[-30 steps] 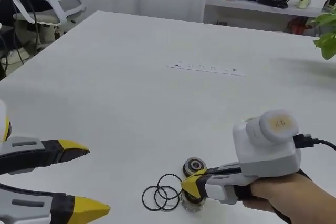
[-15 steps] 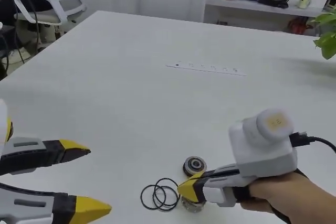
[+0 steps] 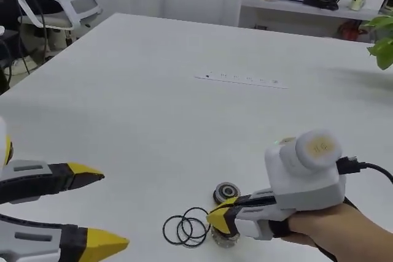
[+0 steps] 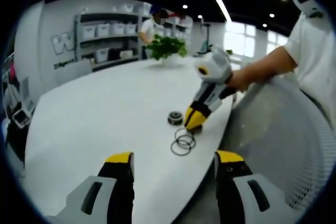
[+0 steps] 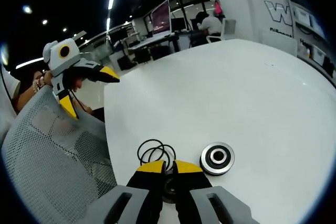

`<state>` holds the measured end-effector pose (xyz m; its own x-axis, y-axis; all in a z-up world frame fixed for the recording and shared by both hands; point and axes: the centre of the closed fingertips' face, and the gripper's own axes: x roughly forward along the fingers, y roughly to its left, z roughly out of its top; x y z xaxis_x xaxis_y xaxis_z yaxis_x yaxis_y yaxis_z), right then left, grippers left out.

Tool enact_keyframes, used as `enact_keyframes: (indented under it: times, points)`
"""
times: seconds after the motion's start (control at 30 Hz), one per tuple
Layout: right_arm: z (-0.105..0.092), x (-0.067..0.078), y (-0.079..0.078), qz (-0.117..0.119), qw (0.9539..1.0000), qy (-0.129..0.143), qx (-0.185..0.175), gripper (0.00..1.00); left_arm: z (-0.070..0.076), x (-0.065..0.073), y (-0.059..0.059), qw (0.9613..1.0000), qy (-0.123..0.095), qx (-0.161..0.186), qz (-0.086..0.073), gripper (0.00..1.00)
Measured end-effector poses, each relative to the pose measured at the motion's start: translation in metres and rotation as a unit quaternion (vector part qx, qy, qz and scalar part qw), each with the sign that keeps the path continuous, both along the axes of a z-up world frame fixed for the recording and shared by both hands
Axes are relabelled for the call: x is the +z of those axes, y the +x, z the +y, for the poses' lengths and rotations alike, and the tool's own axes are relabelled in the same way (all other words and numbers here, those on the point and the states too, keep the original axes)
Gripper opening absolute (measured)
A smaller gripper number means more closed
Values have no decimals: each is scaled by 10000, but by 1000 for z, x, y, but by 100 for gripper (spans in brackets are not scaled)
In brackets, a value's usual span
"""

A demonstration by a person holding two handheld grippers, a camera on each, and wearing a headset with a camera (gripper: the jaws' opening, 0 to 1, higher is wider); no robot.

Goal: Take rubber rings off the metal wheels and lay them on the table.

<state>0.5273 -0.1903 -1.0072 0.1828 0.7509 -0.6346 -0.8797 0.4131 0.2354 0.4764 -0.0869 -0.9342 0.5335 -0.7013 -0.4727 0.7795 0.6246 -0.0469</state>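
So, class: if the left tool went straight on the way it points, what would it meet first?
Probably the loose rings on the table, in line with its open jaws; if it passes above them, the right tool behind. Height is unclear.

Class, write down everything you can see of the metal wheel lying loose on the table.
The loose wheel is a small round disc, lying flat on the white table. It looks like metal: a silvery outer rim, a dark band inside it, a pale hub with a dark centre hole. Nothing touches it but the table; it lies just beside the right gripper, apart from the rubber rings.
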Motion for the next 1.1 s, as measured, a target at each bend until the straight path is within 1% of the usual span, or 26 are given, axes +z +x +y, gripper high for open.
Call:
enact_keyframes:
  times: [0.1,0.27,0.33,0.5,0.6,0.7,0.8,0.87,0.97,1.03,1.1]
  points:
    - [-2,0,2,-20,10000,-28,-36,6,-1,0,0,10000,14,-18,10,63]
    - [-5,0,6,-87,9999,-78,-86,6,-2,1,2,10000,42,-63,-2,63]
    - [-5,2,8,-114,9999,-31,-122,6,-2,3,4,10000,51,-74,-26,63]
    - [-5,12,16,-197,9994,185,-233,7,-2,10,9,9999,52,-110,-85,63]
    - [-5,22,23,-289,9982,399,-330,8,-4,15,14,9997,69,-169,-135,64]
    - [-9,28,31,-394,9969,490,-463,9,-7,22,20,9994,89,-239,-226,64]
    - [-16,32,40,-449,9952,549,-670,9,-13,34,29,9987,93,-342,-365,65]
    - [-22,33,47,-446,9934,610,-864,9,-17,42,35,9980,99,-421,-467,66]
    - [-32,34,58,-448,9902,634,-1159,9,-24,50,42,9972,97,-515,-534,67]
    - [-36,34,61,-470,9889,651,-1247,9,-30,57,47,9957,129,-631,-661,68]
    - [-40,33,64,-457,9880,641,-1327,9,-35,63,51,9947,126,-713,-725,69]
